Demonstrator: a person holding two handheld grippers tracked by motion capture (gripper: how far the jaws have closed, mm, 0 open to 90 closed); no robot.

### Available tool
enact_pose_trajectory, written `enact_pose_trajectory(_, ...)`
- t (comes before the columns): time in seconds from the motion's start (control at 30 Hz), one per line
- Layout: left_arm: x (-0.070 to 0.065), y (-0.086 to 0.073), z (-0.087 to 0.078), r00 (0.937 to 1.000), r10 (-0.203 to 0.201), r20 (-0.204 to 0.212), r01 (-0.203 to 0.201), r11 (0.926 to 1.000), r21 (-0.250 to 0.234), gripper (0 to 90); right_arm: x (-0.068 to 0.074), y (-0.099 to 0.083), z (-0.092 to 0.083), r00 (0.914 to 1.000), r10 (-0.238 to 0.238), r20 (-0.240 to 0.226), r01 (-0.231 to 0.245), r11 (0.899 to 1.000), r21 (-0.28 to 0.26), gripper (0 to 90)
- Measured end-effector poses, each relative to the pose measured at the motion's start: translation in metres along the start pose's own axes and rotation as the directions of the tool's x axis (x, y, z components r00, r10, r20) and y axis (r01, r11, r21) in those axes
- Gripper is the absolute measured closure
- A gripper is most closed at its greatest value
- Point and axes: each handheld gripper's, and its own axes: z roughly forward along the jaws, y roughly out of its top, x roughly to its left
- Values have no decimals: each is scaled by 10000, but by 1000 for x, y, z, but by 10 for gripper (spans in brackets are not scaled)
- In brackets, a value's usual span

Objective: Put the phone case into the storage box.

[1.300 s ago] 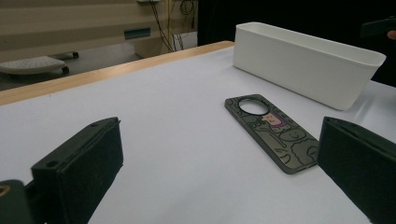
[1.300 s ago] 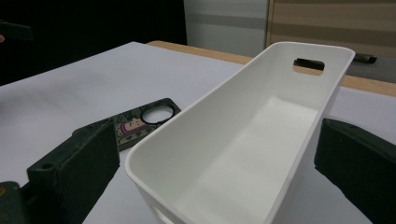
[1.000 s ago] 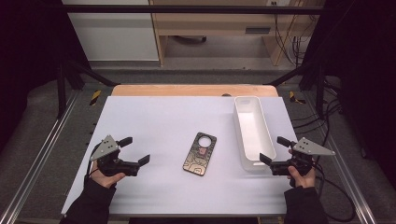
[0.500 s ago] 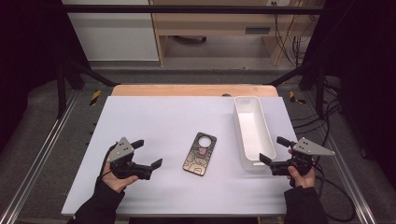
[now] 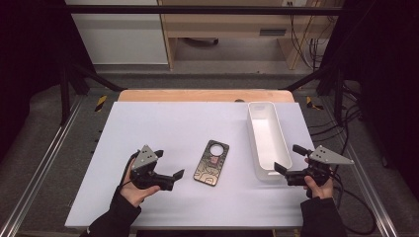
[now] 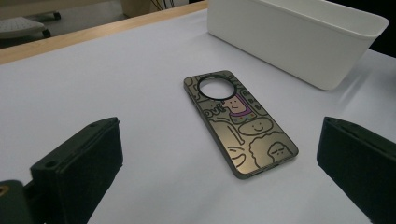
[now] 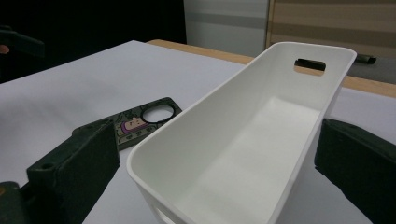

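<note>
Phone case point(image 5: 212, 162), dark with cartoon faces and a round camera cutout, lies flat on the white table point(image 5: 163, 123), and through my left gripper view it point(image 6: 239, 121) sits ahead of the jaws, in line with the gap between them but nearer the right-hand one, with bare table between it and both. My left gripper point(image 5: 168, 169) has its jaws spread wide and empty; from the high view it hovers just beside the case, the hand point(image 5: 134, 185) wrapped around its body. Beyond the case in that same gripper view stands the white bin point(image 6: 299, 37), off past the right-hand jaw.

My right gripper point(image 5: 289, 160) also has its jaws spread wide with nothing between them. In the right gripper view the white bin point(image 7: 243, 140) stands directly ahead, its near end reaching into the gap between the jaws, though I cannot tell whether either jaw touches the wall. It is empty inside, with a slot handle cut in the far end wall. The case point(image 7: 135, 122) shows past the left-hand jaw, partly hidden behind the bin's near corner.

From the high view the case and the bin point(image 5: 267, 140) are near each other but apart.
</note>
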Motion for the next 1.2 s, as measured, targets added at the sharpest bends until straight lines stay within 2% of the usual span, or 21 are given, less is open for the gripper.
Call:
enact_pose_trajectory(0.3,-5,9,12,9999,-65,81,62,9996,287,0,0,0,-1,10000,51,2,-51,10000,-16,4)
enact_pose_trajectory(0.5,-11,18,27,9999,0,137,-8,9982,596,0,0,0,-1,10000,28,-5,-29,10000,-21,4)
enact_pose_trajectory(0.93,-21,29,60,9997,68,233,-97,9917,1285,0,0,0,-1,10000,21,-1,-21,10000,-27,4)
enact_pose_trajectory(1.2,-27,31,79,9998,165,115,-182,9850,1718,0,0,0,-1,10000,42,-1,-42,10000,-36,4)
